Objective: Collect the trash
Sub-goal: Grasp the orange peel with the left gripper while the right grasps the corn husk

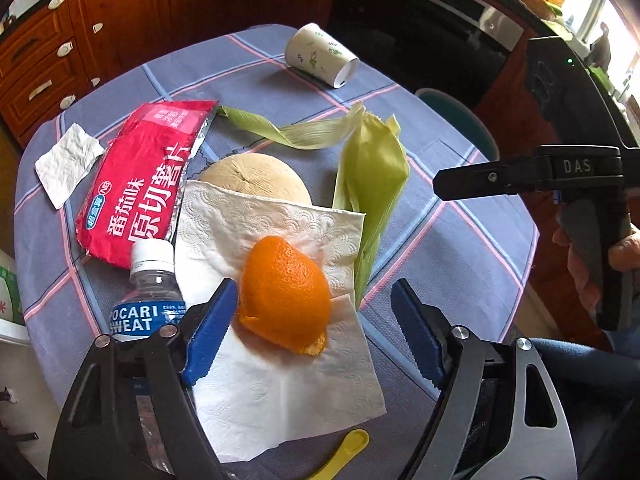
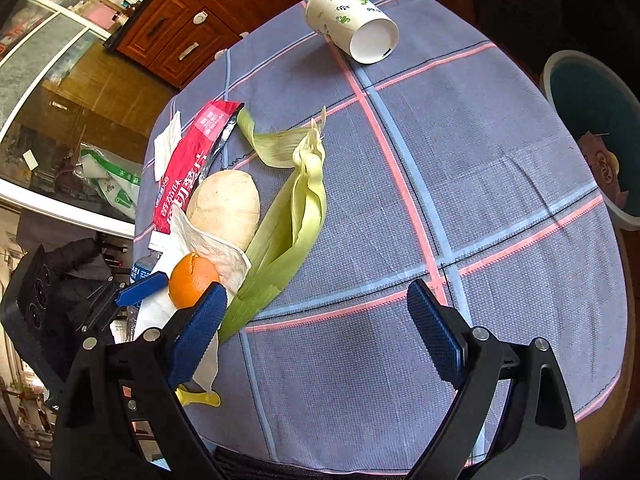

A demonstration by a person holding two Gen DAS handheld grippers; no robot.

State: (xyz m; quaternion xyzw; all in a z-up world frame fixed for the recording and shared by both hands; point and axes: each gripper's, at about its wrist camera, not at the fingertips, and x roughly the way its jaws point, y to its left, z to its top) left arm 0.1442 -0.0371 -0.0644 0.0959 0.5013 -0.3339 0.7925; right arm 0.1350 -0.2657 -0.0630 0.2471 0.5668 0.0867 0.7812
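On my table, from the left: a crumpled tissue at nine o'clock, a red chip bag, a Pocari Sweat bottle at seven. My left tongs stand spread around the orange peel on the napkin, pads not pressing. Corn husks lie at two o'clock, a tipped paper cup at twelve. My right tongs gape over bare cloth.
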